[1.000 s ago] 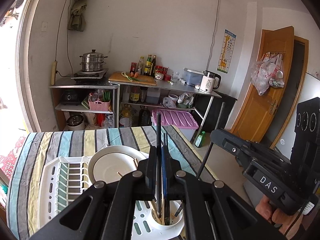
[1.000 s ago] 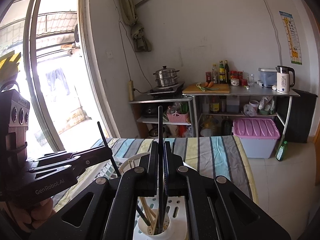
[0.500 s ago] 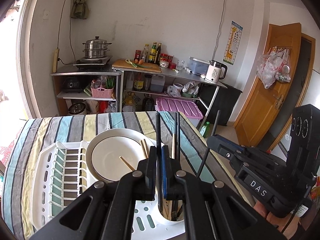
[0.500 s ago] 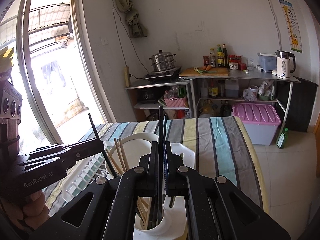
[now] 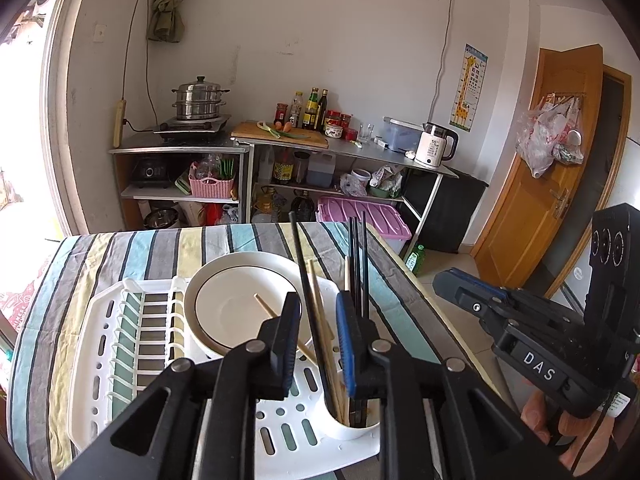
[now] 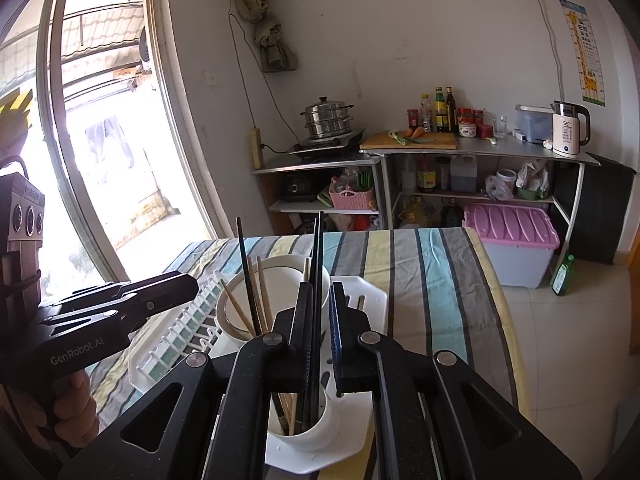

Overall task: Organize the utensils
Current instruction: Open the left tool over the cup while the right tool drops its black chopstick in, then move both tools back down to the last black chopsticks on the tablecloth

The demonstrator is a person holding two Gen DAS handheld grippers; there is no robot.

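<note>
The left hand-held gripper [image 5: 316, 330] has just been opening; its jaws stand apart, and the black chopstick [image 5: 302, 276] between them leans free against neither pad, its lower end down in the white utensil cup [image 5: 352, 428]. The right hand-held gripper [image 6: 320, 320] has also just been opening, by a sliver: a narrow gap shows, with a dark chopstick [image 6: 316, 264] running through it close to the left pad. I cannot tell whether that pad is touching it. Both sticks stand in the cup among wooden and black chopsticks, at the near corner of the white drying rack [image 5: 96, 344], beside the white plate [image 5: 236, 304], on the striped bench [image 5: 120, 248].

The risk, I'd say, lies in pulling back. A jaw catching a leaning stick could flick it out, or tip the light cup off the rack's corner.
</note>
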